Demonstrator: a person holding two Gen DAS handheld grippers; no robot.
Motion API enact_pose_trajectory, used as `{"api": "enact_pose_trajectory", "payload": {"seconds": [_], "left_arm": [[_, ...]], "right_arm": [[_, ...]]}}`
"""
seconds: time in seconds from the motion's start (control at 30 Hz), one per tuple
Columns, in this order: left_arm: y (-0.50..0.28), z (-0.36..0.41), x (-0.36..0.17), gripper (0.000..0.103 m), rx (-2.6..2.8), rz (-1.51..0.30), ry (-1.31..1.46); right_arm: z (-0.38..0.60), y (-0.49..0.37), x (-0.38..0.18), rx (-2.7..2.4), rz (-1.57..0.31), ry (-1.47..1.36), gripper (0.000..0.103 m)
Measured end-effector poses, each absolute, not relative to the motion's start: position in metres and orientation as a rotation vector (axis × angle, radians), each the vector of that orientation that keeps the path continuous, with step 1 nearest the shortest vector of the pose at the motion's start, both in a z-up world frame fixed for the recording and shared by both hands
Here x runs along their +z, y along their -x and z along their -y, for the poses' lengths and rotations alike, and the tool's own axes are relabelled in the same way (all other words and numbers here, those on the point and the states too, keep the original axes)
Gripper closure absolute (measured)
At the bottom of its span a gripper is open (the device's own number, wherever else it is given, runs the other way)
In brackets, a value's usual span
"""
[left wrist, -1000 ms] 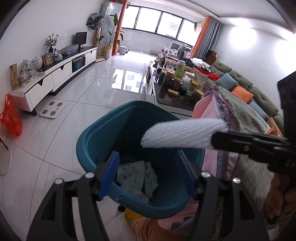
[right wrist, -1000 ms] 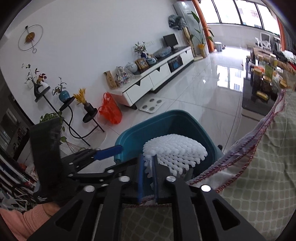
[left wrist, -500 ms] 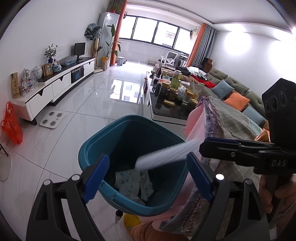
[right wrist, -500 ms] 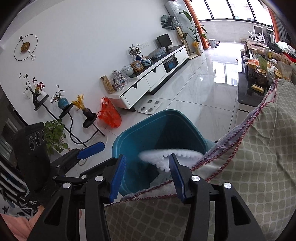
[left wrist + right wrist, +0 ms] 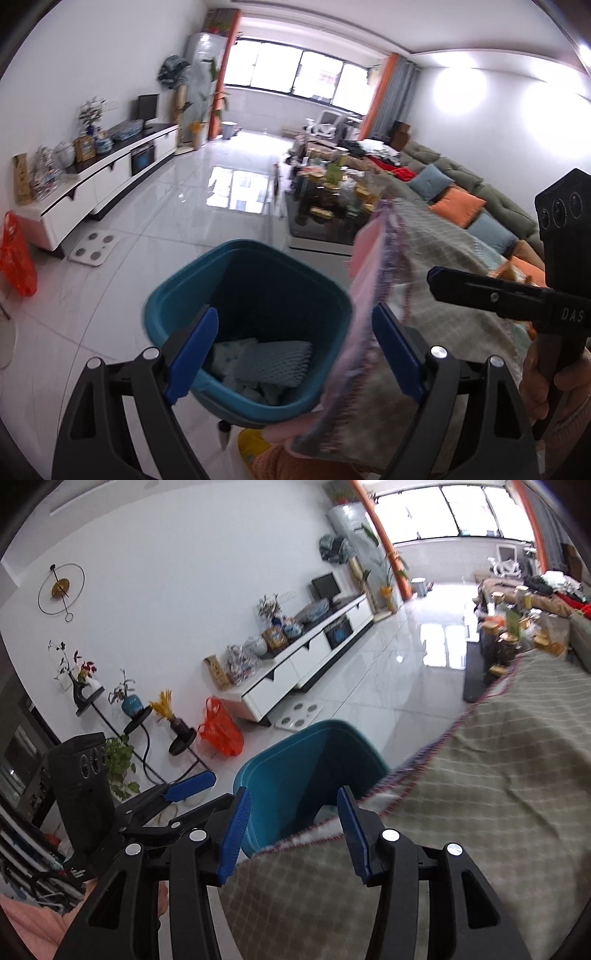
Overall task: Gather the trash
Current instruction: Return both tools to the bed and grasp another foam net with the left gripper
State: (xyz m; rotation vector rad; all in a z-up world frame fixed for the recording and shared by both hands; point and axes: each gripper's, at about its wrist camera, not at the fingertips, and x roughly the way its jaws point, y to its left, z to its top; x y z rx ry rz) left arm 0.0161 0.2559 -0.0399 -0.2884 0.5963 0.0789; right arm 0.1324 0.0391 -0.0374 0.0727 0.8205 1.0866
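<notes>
Left tongs [image 5: 295, 356]: poised over the teal trash bin [image 5: 177, 299], blue pads spread wide with nothing pinched between them; their jaws have just been opening. The bin stands on the white tiled floor [image 5: 147, 221], just beside a chequered grey-green blanket [image 5: 436, 258] with a pink-and-purple fringed edge.

White foam fruit net [image 5: 275, 356]: lies flat inside the bin, on top of crumpled pale tissue [image 5: 229, 350], free of both tools.

Right tongs [image 5: 291, 834]: held above the blanket's edge, pointing toward the bin [image 5: 306, 760]; pads parted and empty, the jaws having just been opening. In the left-wrist view this tool enters from the right as a black bar, gripped by the person's hand [image 5: 546, 376].

Background: a white TV cabinet [image 5: 96, 184] along the left wall, an orange plastic bag [image 5: 14, 258] and a bathroom scale [image 5: 94, 249] on the floor before it, a dark glass coffee desk [image 5: 321, 221] crowded with jars, and a grey-green sofa [image 5: 491, 199] with orange and blue cushions.
</notes>
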Motion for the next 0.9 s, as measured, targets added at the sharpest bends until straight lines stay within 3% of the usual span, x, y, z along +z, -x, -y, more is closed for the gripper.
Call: {"api": "enact_pose_trajectory", "payload": {"seconds": [0.5, 0.9], "left_arm": [[-0.035, -0.099, -0.028, 0.017, -0.372, -0.595, 0.131], [-0.068, 0.009, -0.045, 0.017, -0.670, -0.688, 0.122]], "right_arm": [[0.141, -0.103, -0.013, 0.739, -0.647, -0.186, 0.052], [0.250, -0.093, -0.029, 0.482, -0.632, -0.295, 0.052]]}}
